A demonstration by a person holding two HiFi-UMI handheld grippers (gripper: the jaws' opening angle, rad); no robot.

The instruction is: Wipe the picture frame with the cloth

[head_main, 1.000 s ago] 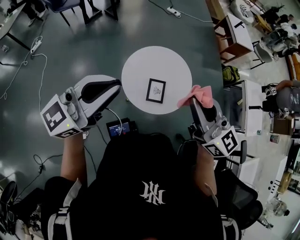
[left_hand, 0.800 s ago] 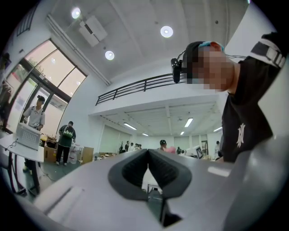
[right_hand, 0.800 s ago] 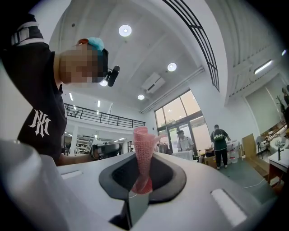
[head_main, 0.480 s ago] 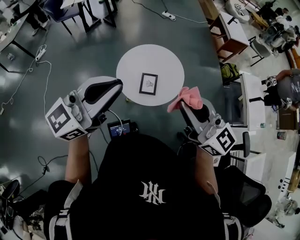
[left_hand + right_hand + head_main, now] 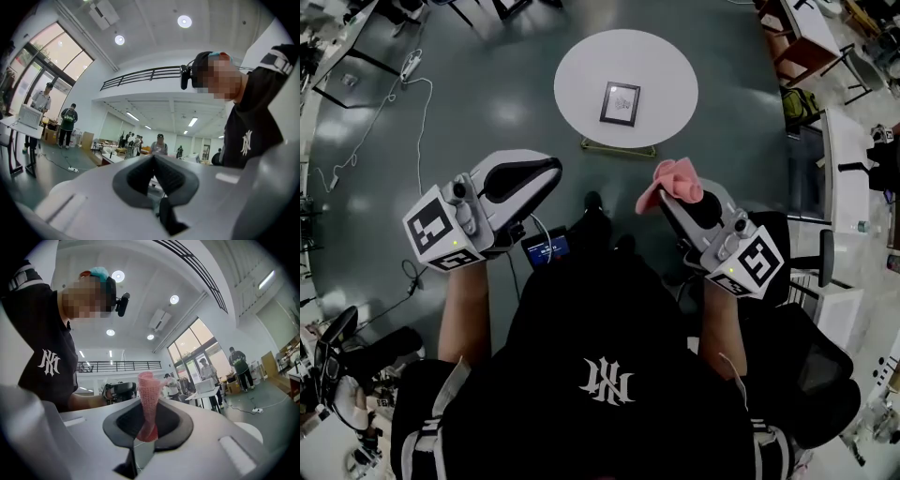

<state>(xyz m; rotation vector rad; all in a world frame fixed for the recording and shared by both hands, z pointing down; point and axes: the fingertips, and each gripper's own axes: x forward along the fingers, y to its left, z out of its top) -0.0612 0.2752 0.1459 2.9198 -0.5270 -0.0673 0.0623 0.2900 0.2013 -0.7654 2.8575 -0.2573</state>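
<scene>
Dark, glossy floor [image 5: 487, 103], crossed by cables [image 5: 420, 159]. Round white table [image 5: 581, 80] out in the open. White desks [image 5: 842, 169] along the right, black chair [image 5: 811, 375] nearby. White walls [image 5: 108, 89], tall windows [image 5: 61, 58], balcony rail [image 5: 140, 75], round ceiling lights [image 5: 184, 21] lit.
</scene>
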